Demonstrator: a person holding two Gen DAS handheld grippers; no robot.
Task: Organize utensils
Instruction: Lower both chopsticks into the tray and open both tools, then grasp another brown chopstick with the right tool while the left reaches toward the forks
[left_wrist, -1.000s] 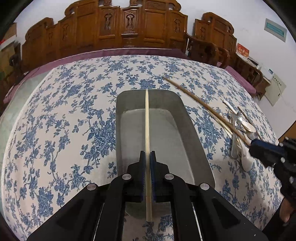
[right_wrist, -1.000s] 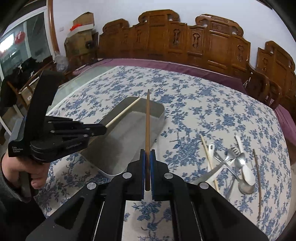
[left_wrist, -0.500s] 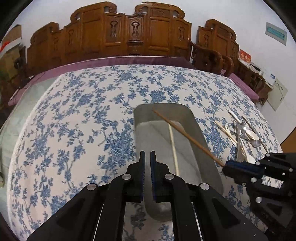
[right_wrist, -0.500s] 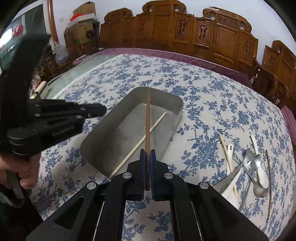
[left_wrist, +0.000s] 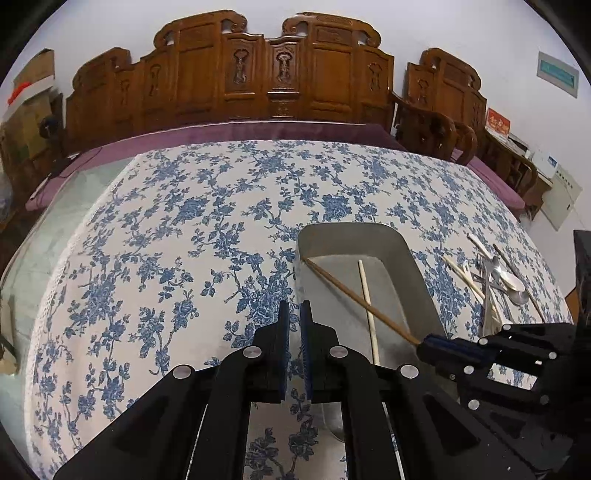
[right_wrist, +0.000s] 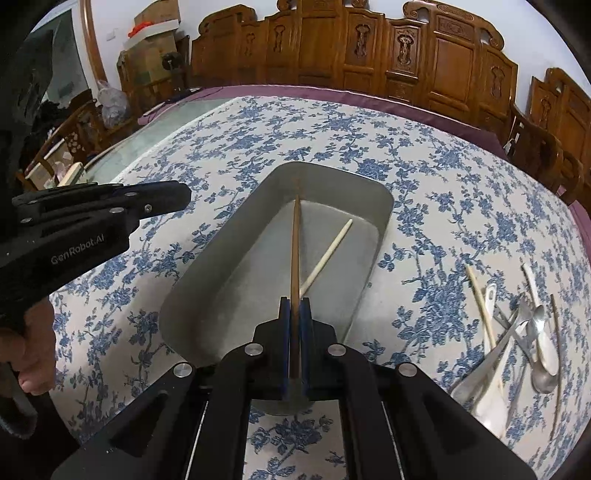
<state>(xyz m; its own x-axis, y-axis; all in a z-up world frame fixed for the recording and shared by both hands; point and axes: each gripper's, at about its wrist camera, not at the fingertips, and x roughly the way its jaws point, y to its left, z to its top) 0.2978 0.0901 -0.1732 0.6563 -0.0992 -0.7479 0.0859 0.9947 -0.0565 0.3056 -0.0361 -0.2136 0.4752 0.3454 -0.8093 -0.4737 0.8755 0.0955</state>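
A grey metal tray (right_wrist: 373, 236) (left_wrist: 413, 266) sits on the blue-flowered tablecloth. A pale chopstick (right_wrist: 328, 251) (left_wrist: 367, 299) lies flat inside it. My right gripper (right_wrist: 294, 306) (left_wrist: 424, 341) is shut on a brown chopstick (right_wrist: 294, 251) (left_wrist: 354, 295), whose far tip reaches down into the tray's far end and crosses over the pale one. My left gripper (left_wrist: 294, 310) (right_wrist: 184, 195) is shut with nothing between its pads, hovering over the cloth left of the tray.
A heap of utensils (right_wrist: 517, 332) (left_wrist: 495, 280) lies right of the tray: metal spoons, a fork, a white spoon and loose chopsticks. Carved wooden chairs (left_wrist: 280, 74) line the far edge. A person's hand (right_wrist: 33, 350) grips the left tool.
The left gripper has let the pale chopstick drop into the tray, shut and drawn back to the left. The right gripper carried the brown chopstick over the tray and lowered its tip inside.
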